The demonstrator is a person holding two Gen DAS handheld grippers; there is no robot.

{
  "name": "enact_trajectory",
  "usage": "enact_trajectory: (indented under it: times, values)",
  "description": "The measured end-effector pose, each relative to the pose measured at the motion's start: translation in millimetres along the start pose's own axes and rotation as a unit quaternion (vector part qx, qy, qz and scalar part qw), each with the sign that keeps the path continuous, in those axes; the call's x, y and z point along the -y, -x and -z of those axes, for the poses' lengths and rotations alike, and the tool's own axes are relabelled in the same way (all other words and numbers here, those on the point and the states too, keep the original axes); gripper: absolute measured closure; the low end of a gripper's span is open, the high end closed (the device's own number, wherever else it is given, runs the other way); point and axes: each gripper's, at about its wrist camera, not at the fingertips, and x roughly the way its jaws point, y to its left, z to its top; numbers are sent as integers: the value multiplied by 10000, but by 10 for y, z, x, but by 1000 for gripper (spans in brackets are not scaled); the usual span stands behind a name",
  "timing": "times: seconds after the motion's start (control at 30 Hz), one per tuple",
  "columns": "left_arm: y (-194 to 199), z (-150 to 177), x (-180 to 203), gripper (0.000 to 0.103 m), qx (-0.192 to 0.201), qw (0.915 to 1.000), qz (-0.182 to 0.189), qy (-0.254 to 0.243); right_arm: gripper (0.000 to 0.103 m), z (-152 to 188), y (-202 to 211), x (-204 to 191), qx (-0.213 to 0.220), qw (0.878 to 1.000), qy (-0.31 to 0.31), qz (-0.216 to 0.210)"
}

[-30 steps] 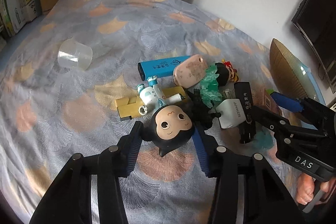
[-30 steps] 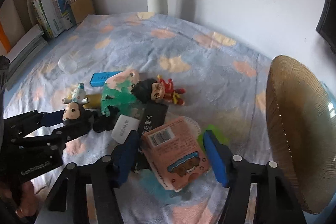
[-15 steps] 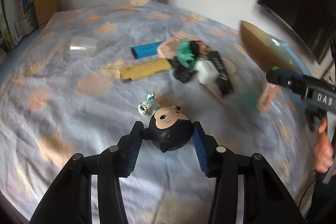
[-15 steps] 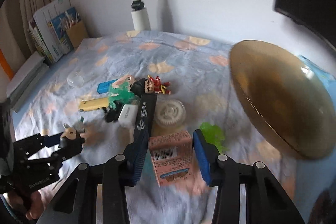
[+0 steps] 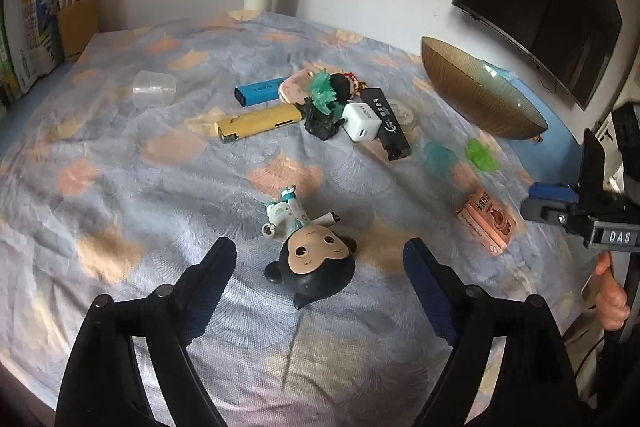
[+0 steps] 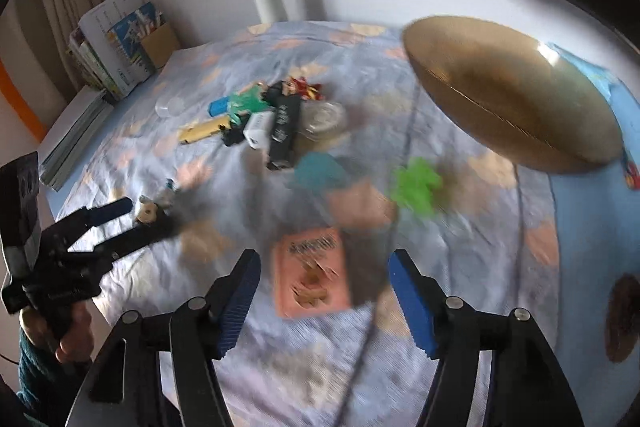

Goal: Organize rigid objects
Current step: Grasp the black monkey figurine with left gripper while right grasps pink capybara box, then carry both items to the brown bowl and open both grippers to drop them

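Between the left tool (image 5: 320, 259) fingers: black monkey-head figure (image 5: 311, 267) lying on the bedspread (image 5: 120, 187), jaws just opened wide, pads clear of it; small white-teal robot figure (image 5: 285, 215) touching its top; right tool (image 6: 324, 281) likewise just opened, pink box (image 6: 310, 277) lying free between its fingers; looks like release step of sorting; next move likely back ahead to the pile; yellow bar (image 5: 258, 123), white charger (image 5: 361, 121), black stick (image 5: 388, 129) crowd together there, so single picks look tight; brown bowl (image 5: 476, 95) far right.
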Motion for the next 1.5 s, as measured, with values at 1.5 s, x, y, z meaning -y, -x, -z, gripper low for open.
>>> enact_trajectory:
  times: [1.5]
  values:
    - [-781, -1531, 2003, 56, 603, 9847, 888, -1369, 63, -836, 579, 1269, 992, 9717, -1811, 1147]
